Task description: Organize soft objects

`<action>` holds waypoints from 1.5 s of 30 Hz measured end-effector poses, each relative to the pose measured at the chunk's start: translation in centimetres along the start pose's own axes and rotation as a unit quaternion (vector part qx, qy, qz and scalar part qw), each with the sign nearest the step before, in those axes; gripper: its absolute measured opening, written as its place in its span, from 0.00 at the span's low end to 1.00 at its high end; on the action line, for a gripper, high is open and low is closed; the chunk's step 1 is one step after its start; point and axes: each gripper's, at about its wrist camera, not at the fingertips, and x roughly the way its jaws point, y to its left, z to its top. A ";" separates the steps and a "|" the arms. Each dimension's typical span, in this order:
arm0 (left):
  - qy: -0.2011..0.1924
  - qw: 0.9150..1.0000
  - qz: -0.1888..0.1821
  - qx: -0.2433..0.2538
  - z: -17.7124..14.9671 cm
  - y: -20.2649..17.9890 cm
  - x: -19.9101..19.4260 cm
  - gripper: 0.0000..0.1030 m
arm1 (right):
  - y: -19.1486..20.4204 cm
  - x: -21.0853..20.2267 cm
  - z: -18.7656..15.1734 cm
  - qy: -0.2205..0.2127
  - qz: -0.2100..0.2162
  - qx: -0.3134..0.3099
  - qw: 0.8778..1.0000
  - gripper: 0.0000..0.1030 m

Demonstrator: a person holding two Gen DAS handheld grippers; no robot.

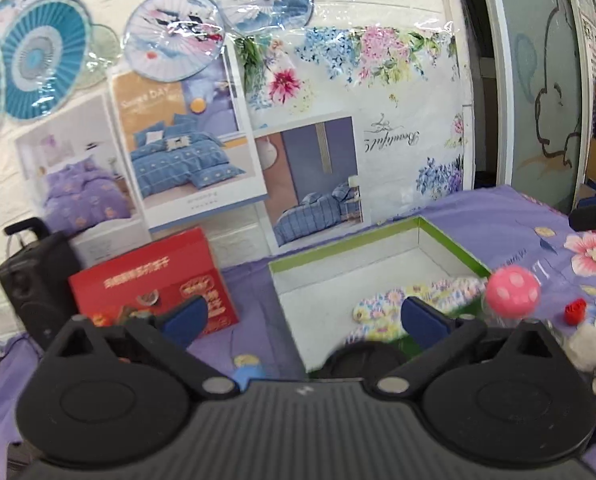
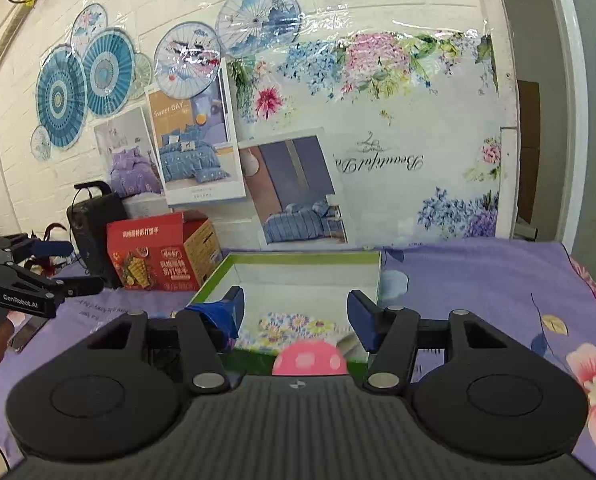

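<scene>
Both grippers hang with fingers spread apart and hold nothing: the left gripper [image 1: 303, 316] and the right gripper [image 2: 298, 318] both face the green-rimmed box [image 2: 305, 258] on the purple bedsheet [image 2: 477, 280]. A flowered cloth [image 2: 294, 326] lies inside the box, and a pink mushroom toy [image 1: 513, 289] stands just beside its near corner.

a purple sheet [image 2: 477, 280] with big pink flowers covers the table. a green box [image 2: 298, 258] with white walls sits open on it. a red box [image 2: 154, 256] stands to its left, next to a black speaker [image 2: 92, 224]. a pink mushroom toy [image 1: 511, 290] and a small red thing [image 1: 574, 311] lie right of the green box.
</scene>
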 end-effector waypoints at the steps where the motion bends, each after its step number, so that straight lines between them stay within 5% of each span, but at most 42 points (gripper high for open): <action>1: 0.004 1.000 0.003 0.005 -0.9 -0.2 -0.9 1.00 | 0.3 -0.5 -1.1 0.011 0.002 -0.002 1.000 0.41; 13: 0.124 0.992 -0.024 -0.005 -13.3 -2.9 -3.7 1.00 | 6.4 -2.7 -13.9 0.134 0.024 0.002 0.991 0.44; 18: 0.138 0.990 -0.026 0.019 -14.1 -2.5 -3.2 1.00 | 12.1 -0.2 -14.9 0.151 0.103 -0.066 0.981 0.45; 22: 0.137 0.990 -0.018 -0.002 -13.7 -0.8 -3.2 1.00 | 13.6 1.2 -14.4 0.150 0.122 -0.071 0.979 0.46; 26: 0.128 0.991 -0.032 -0.025 -13.1 -0.9 -3.6 1.00 | 11.2 -0.9 -14.2 0.119 0.091 -0.034 0.988 0.46; 29: 0.108 0.992 -0.068 -0.006 -12.4 -3.2 -4.4 1.00 | 7.1 -4.0 -13.7 0.087 0.024 0.014 0.996 0.46; 35: 0.098 0.982 -0.159 0.034 -11.5 -9.8 -4.6 1.00 | -0.5 -8.7 -15.0 0.081 -0.093 0.092 0.988 0.47; 41: 0.123 0.960 -0.239 0.078 -11.8 -15.9 -3.4 1.00 | -1.3 -11.1 -18.4 0.115 -0.030 0.143 0.983 0.48; 45: 0.141 0.943 -0.290 0.079 -11.2 -18.1 -2.1 1.00 | -1.7 -12.0 -19.0 0.121 -0.068 0.137 0.981 0.48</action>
